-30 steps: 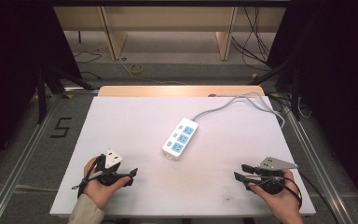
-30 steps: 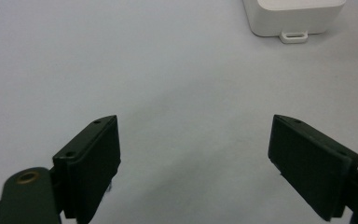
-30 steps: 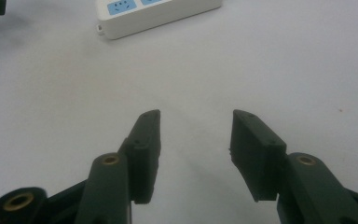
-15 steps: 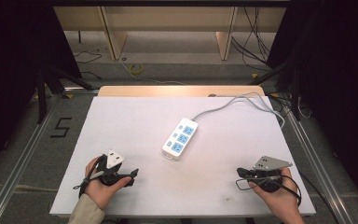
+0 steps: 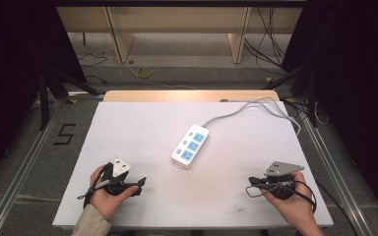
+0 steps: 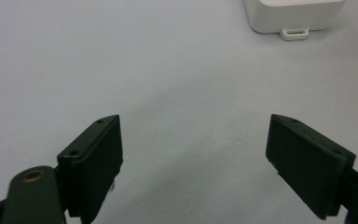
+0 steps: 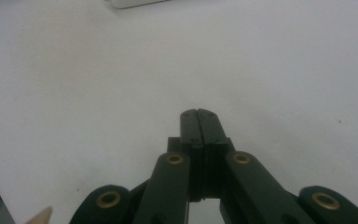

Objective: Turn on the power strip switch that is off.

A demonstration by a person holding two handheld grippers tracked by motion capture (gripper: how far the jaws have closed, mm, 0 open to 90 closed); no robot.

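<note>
Both grippers low at my near table edge, power strip ahead.

My right gripper (image 7: 199, 113) has its jaws pressed together on nothing; my left gripper (image 6: 193, 154) stands wide, empty (bare tabletop between the pads). The white power strip (image 5: 190, 146) lies mid-table (image 5: 128, 128), well apart from both, its cable (image 5: 256, 107) trailing toward the far right corner.

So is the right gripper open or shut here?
Shut. In the right gripper view, the right gripper has both black jaws pressed flat together with nothing between them, above the bare white table.
</note>
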